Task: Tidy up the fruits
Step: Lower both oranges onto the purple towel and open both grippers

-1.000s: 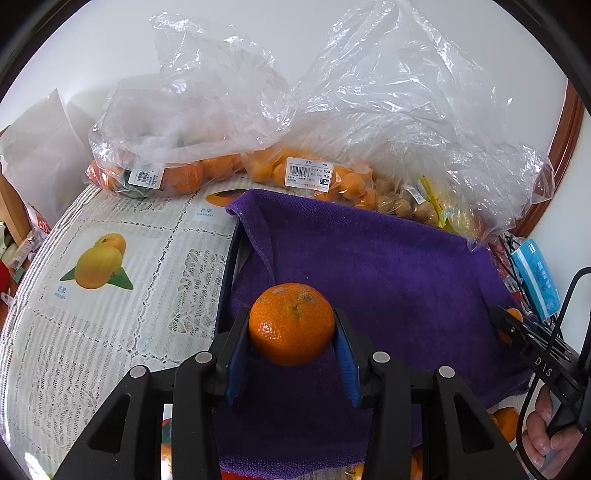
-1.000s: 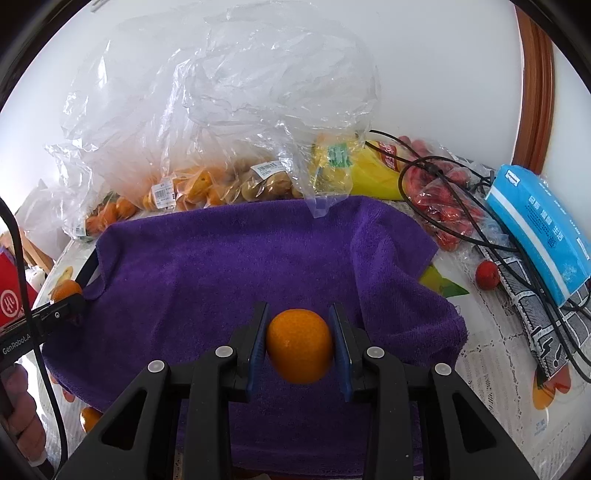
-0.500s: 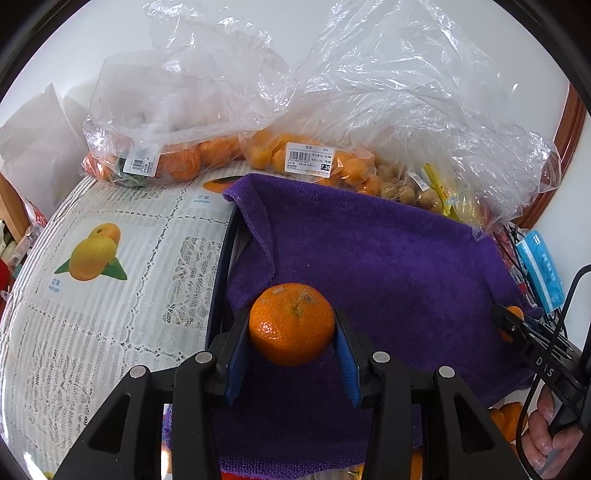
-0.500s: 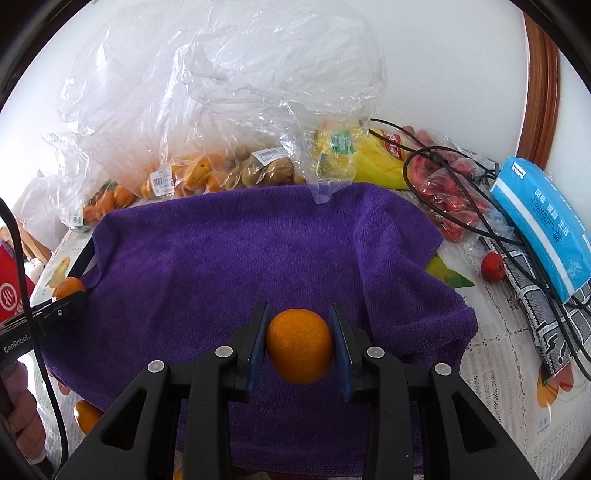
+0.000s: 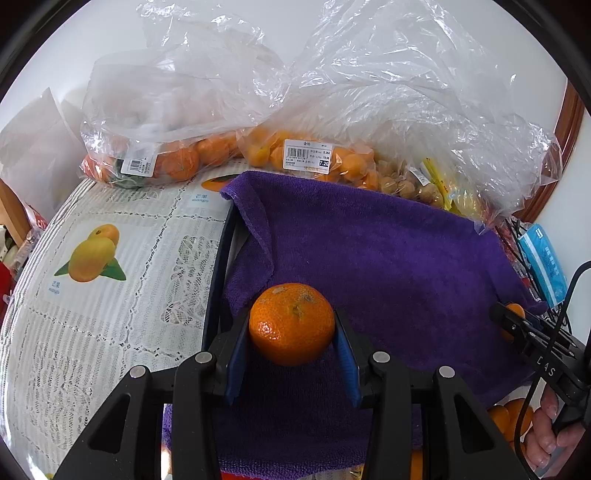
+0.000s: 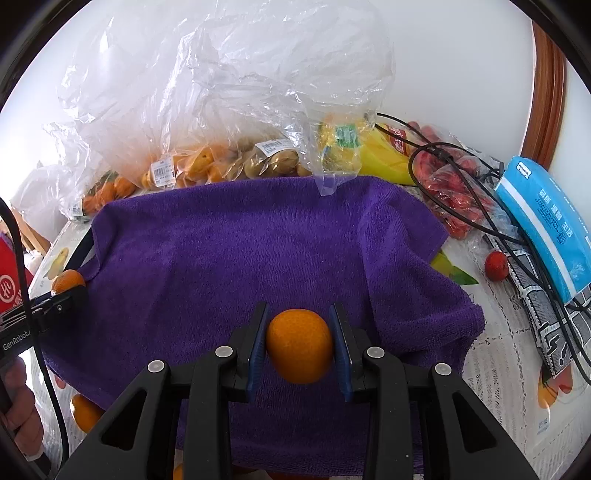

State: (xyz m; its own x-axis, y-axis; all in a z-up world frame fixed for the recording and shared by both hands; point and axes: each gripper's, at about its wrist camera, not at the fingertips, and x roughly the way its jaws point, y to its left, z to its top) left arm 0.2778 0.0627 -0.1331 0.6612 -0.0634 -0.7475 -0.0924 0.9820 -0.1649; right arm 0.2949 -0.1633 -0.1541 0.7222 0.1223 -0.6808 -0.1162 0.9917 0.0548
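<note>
Two claws, left claw (image 5: 291,341) and right claw (image 6: 300,349), each grip one orange above one purple towel (image 6: 229,251).

The purple towel (image 5: 388,258) hides whatever it drapes over; bag label (image 5: 306,159) print too small to read

A plain white wall (image 5: 303,33) stood behind the desk (image 5: 92,332), bright in daylight, with curved brown wooden trim (image 6: 546,92) at right.
</note>
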